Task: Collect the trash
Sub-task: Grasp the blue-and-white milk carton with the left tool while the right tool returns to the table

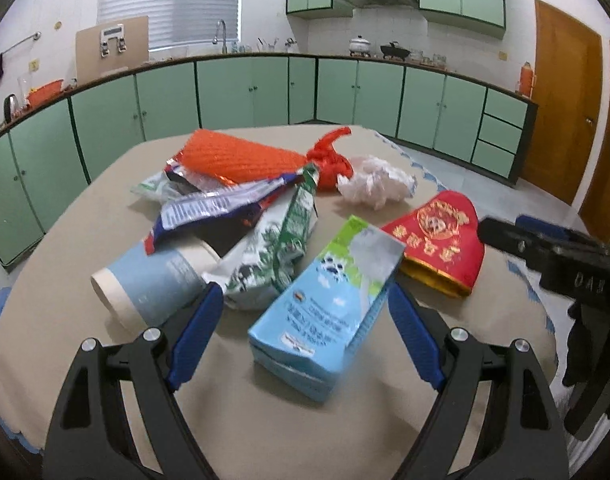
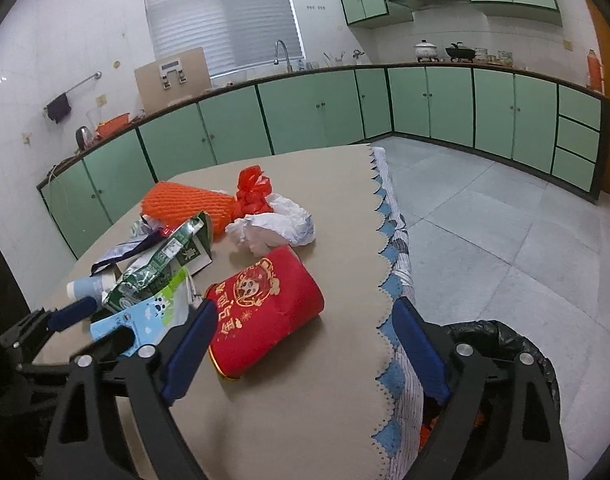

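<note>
A heap of trash lies on the beige tablecloth (image 1: 85, 220). My left gripper (image 1: 305, 294) stands open, and a light blue milk carton (image 1: 325, 312) lies between its fingers with gaps on both sides. Behind the carton are a pale blue paper cup (image 1: 153, 280), a crushed green-and-white carton (image 1: 273, 252), an orange foam net (image 1: 241, 156), a knotted red bag (image 1: 331, 160) and crumpled white paper (image 1: 375, 182). My right gripper (image 2: 305, 306) is open over the table's right edge. A red-and-gold pouch (image 2: 265, 312) lies by its left finger, not gripped.
A bin with a black liner (image 2: 501, 344) stands on the floor just below the table's scalloped right edge (image 2: 385, 216). Green kitchen cabinets (image 2: 305, 112) run along the far walls. Grey floor tiles (image 2: 485, 220) spread to the right of the table.
</note>
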{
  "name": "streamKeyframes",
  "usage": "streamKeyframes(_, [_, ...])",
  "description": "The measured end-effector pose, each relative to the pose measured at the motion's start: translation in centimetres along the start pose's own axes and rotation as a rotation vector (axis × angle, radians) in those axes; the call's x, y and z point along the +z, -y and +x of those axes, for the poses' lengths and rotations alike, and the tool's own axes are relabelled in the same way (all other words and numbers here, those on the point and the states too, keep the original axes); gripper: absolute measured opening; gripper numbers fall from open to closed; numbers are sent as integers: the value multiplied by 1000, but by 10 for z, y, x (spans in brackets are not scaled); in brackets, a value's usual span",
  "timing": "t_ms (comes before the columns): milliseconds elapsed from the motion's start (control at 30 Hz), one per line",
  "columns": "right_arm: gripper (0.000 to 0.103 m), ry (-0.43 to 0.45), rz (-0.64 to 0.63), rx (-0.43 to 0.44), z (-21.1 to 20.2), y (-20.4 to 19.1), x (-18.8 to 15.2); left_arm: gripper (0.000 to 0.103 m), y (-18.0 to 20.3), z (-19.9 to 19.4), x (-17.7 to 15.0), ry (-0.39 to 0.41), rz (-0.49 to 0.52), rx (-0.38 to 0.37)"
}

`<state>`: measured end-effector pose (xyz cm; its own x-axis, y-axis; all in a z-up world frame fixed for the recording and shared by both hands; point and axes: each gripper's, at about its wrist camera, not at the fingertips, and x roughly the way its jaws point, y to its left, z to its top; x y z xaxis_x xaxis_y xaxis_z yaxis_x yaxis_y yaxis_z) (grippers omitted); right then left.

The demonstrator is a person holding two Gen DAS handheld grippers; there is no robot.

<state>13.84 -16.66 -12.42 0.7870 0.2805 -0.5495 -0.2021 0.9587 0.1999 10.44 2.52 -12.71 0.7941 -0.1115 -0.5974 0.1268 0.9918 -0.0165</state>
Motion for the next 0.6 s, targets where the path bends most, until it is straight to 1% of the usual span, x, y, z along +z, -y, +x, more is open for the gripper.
streamKeyframes(167, [87,-7,3,-18,1,3,1,82,-5,16,-1,-58,-28,-16])
streamKeyframes(267, [87,-9,4,-25,1,5,2,82,-3,22,-2,-81,-35,-24])
streamKeyframes(333, [87,-7,4,-26,2,6,3,78,1,25,-4,-97,-29,-30])
streamKeyframes(400, [87,-4,4,-27,1,7,4,76,4,28,-7,-110,-22,-33])
streamKeyframes(500, [87,-2,8,-26,0,9,3,74,9,31,-9,-116,-7,-19])
streamKeyframes(567, [87,-3,10,-25,0,10,3,68,10,32,-8,-114,-7,-13])
streamKeyframes(600, [87,-3,11,-25,0,11,3,64,10,32,-8,-112,-9,-11])
